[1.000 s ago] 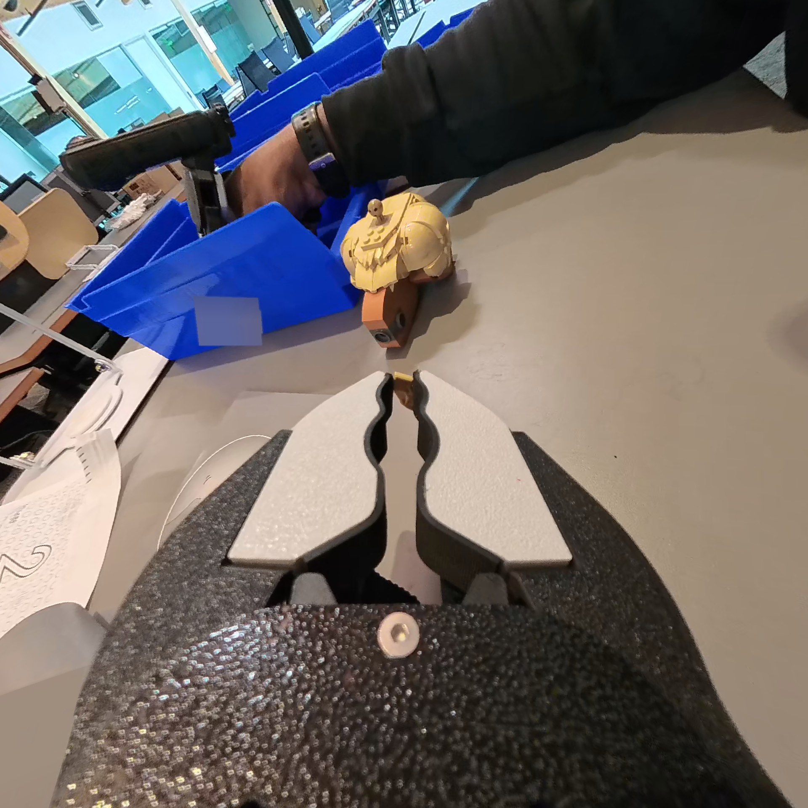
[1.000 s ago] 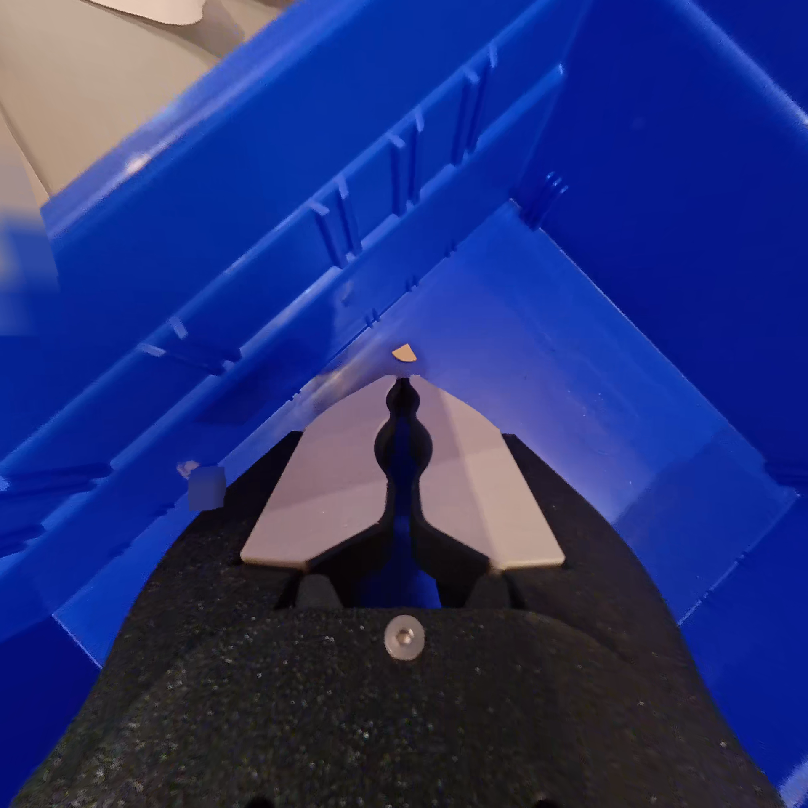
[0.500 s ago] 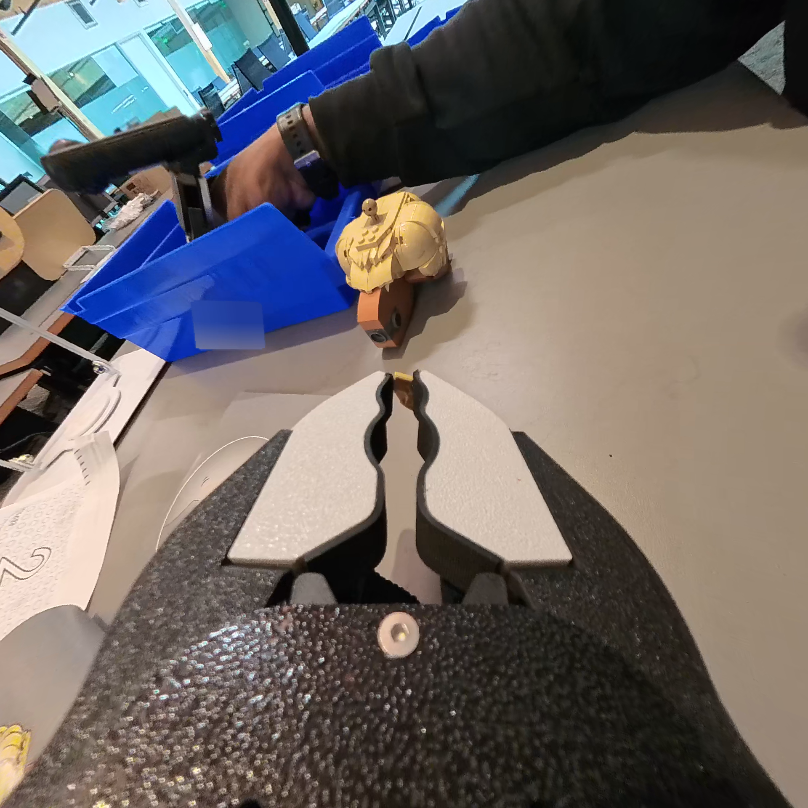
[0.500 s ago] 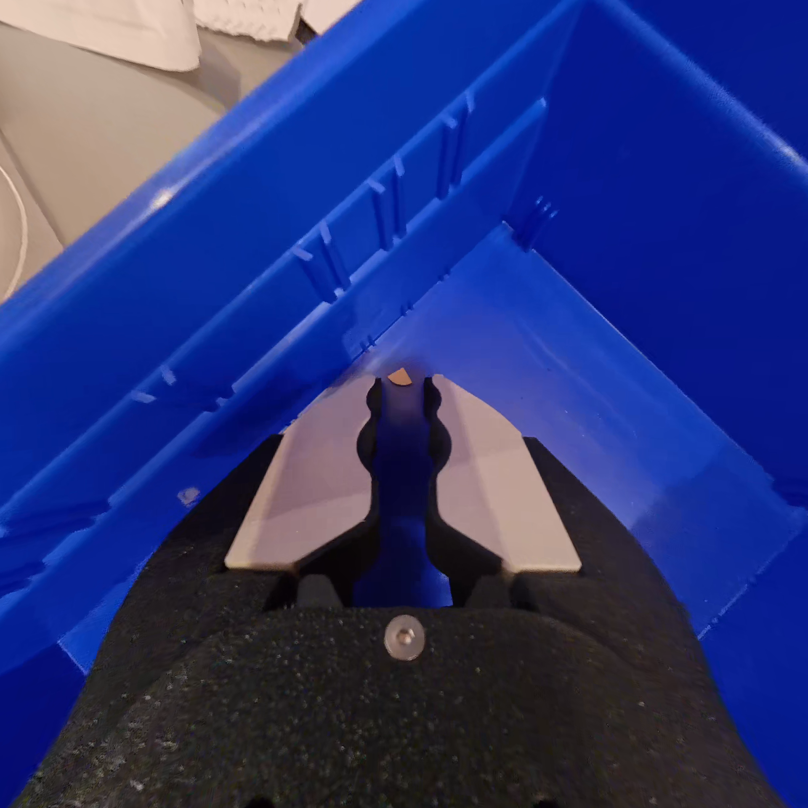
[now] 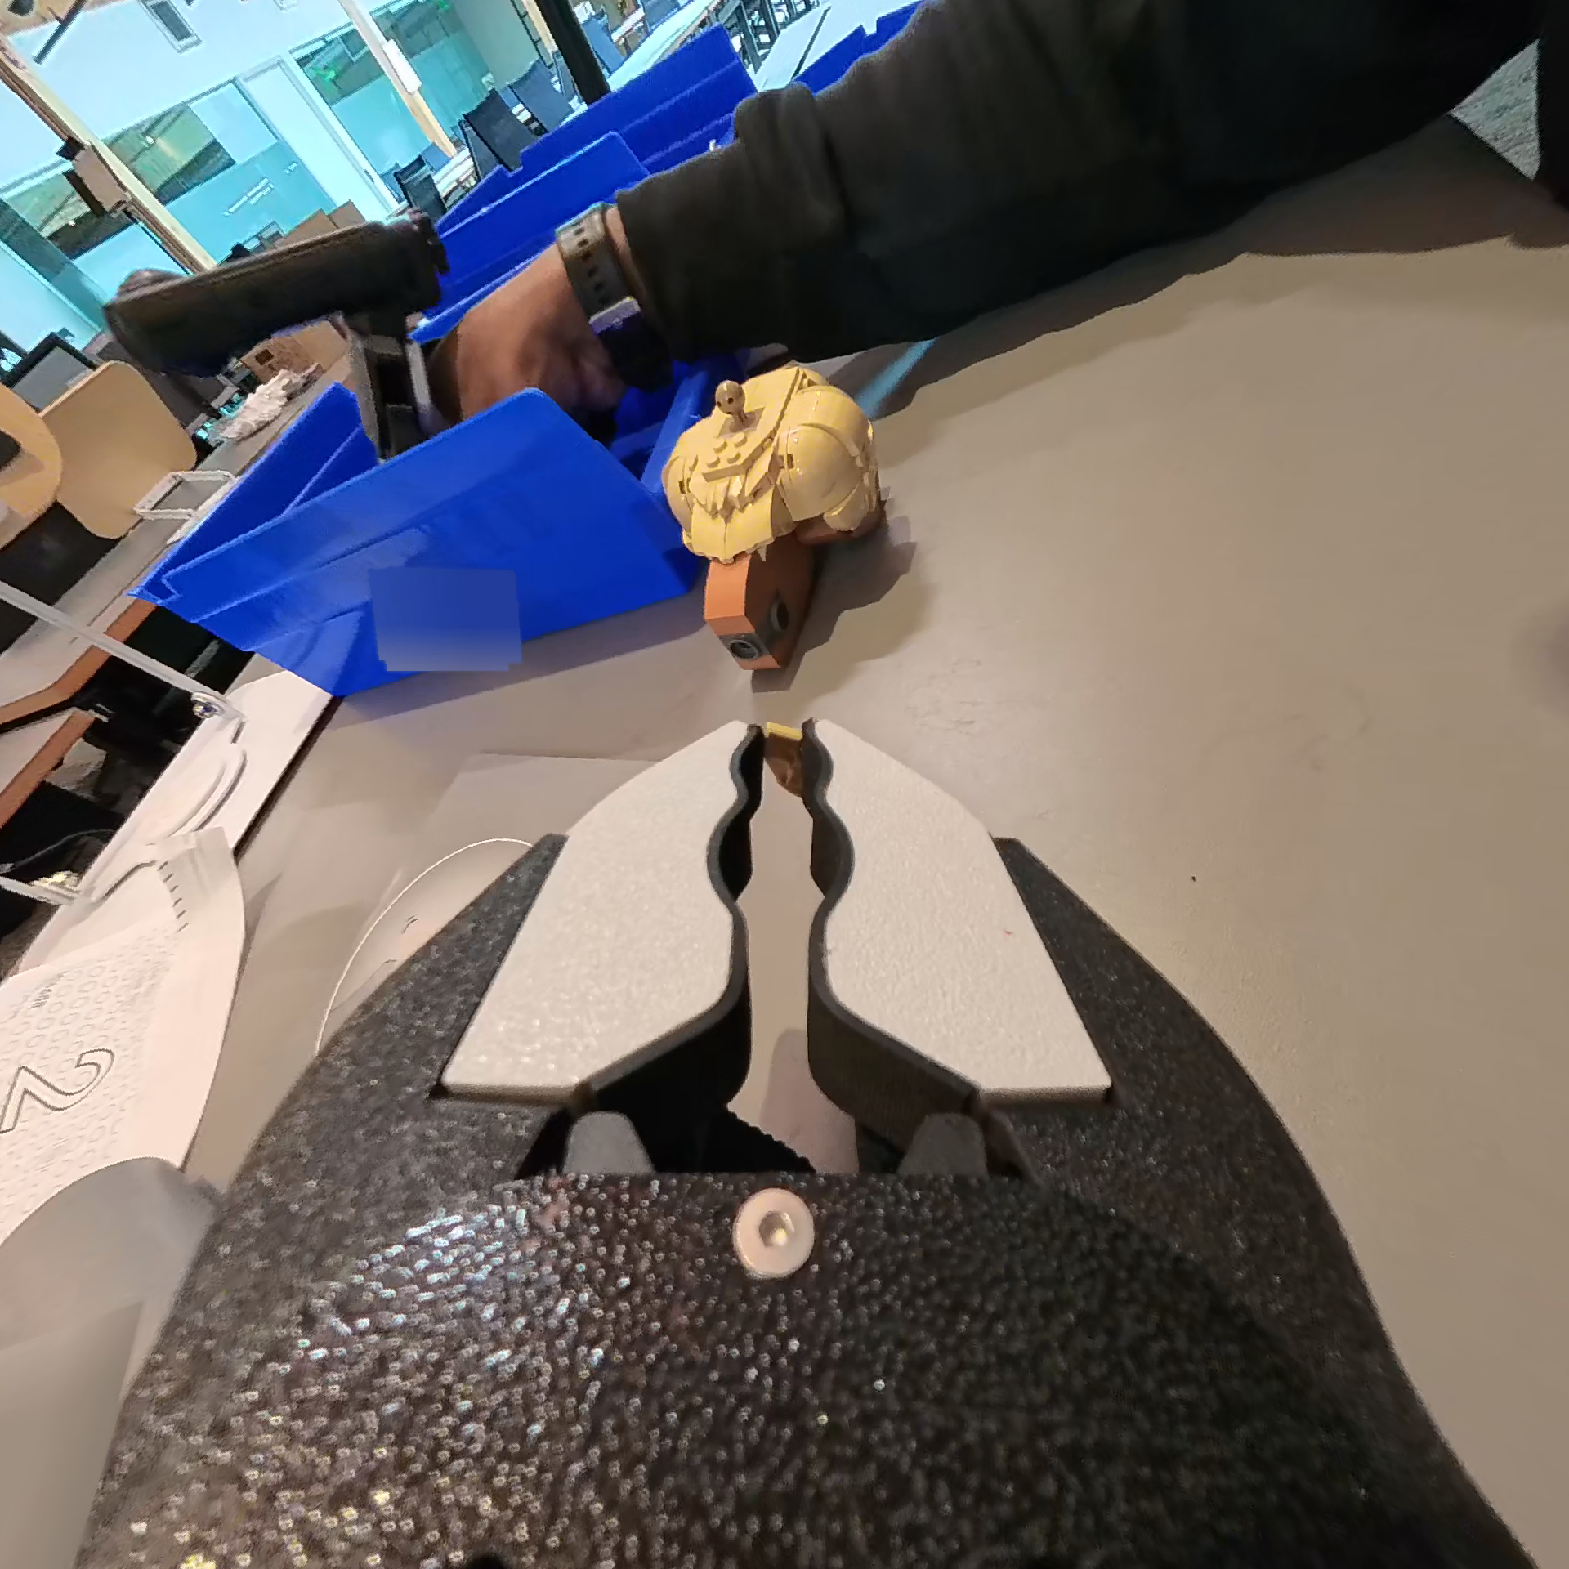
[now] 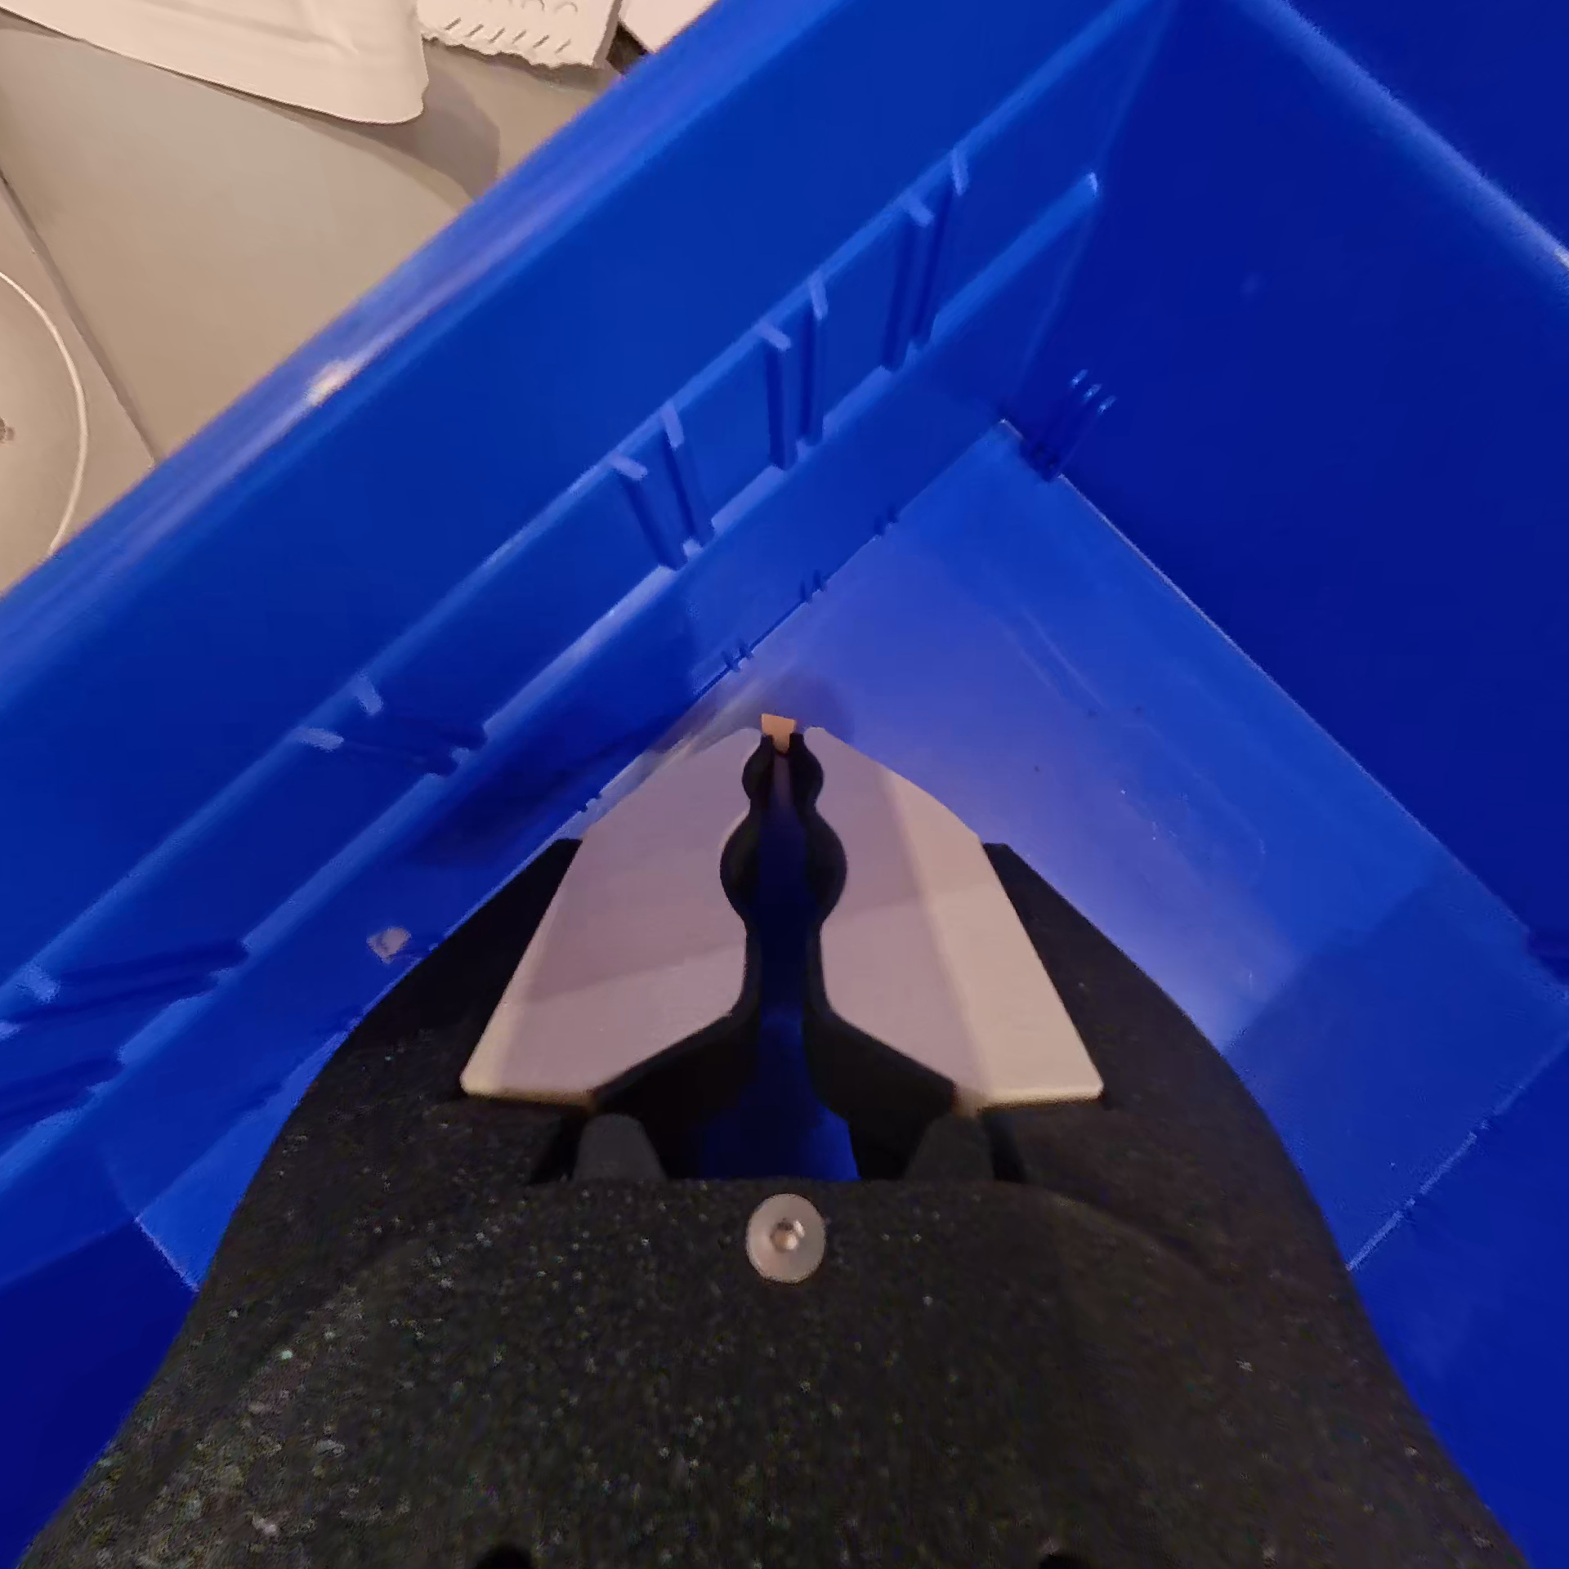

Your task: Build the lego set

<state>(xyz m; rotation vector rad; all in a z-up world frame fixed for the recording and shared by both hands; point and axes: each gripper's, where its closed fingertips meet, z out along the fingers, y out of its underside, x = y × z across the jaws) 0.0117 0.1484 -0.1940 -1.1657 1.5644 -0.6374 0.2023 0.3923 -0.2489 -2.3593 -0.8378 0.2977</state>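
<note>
My left gripper (image 5: 783, 737) is low over the grey table (image 5: 1189, 679), shut on a small brown piece with a tan top (image 5: 785, 760). Just ahead of it lies a tan and brown brick-built model (image 5: 773, 475). My right gripper (image 6: 779, 740) is down inside a blue bin (image 6: 509, 424) near a corner of its floor, shut on a small tan piece (image 6: 778, 724) that sticks out past the fingertips. In the left wrist view the right gripper's black body (image 5: 280, 289) reaches into the blue bin (image 5: 441, 526), with its fingers hidden there.
A person's dark sleeve and wristwatch (image 5: 934, 170) stretch across the back of the table. More blue bins (image 5: 645, 110) stand behind. White paper sheets (image 5: 102, 1061) lie at the left; they also show in the right wrist view (image 6: 255, 59). The grippers' ends are close to 30 cm from one another.
My right gripper's jaws were shut behind the tan piece, opened around it, then closed on it. My left gripper kept its hold and barely moved.
</note>
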